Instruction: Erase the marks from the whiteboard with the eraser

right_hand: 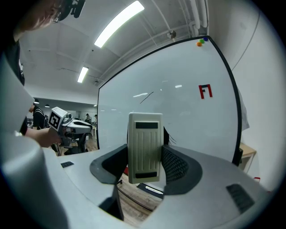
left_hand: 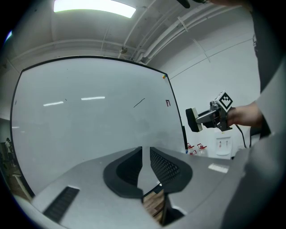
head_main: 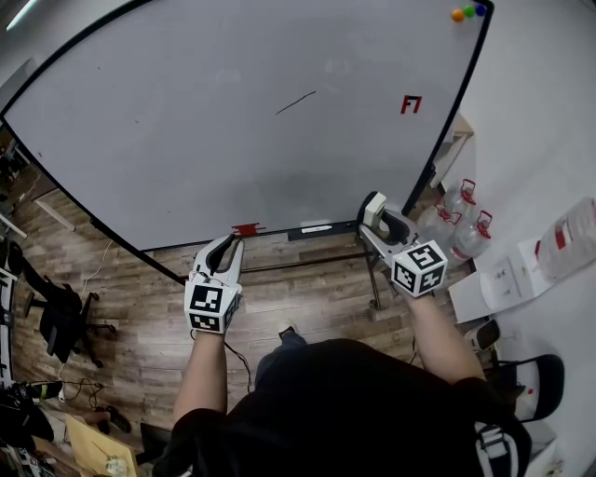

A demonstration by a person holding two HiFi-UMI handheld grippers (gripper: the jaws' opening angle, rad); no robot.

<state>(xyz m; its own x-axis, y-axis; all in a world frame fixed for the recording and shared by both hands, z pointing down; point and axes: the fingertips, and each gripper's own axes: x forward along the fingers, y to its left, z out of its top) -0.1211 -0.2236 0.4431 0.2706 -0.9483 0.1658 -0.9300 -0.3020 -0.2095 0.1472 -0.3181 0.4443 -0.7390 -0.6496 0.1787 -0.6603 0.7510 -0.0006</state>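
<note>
The whiteboard (head_main: pixel 186 140) carries a short black stroke (head_main: pixel 296 102) and a small red mark (head_main: pixel 411 104). The stroke (right_hand: pixel 146 97) and red mark (right_hand: pixel 205 91) also show in the right gripper view, above the jaws. My right gripper (head_main: pixel 375 216) is shut on the cream, ribbed eraser (right_hand: pixel 144 147), held upright just off the board's lower right edge and apart from the surface. My left gripper (head_main: pixel 228 246) hangs below the board's bottom edge, jaws shut with nothing between them. In the left gripper view the eraser (left_hand: pixel 193 120) sits to the right of the board (left_hand: pixel 89 125).
Coloured magnets (head_main: pixel 468 11) sit at the board's top right corner. A red item (head_main: pixel 247 228) and a black tray (head_main: pixel 315 229) lie along the bottom rail. Water bottles (head_main: pixel 456 224) stand right of the stand; an office chair (head_main: pixel 56 312) stands at the left on the wooden floor.
</note>
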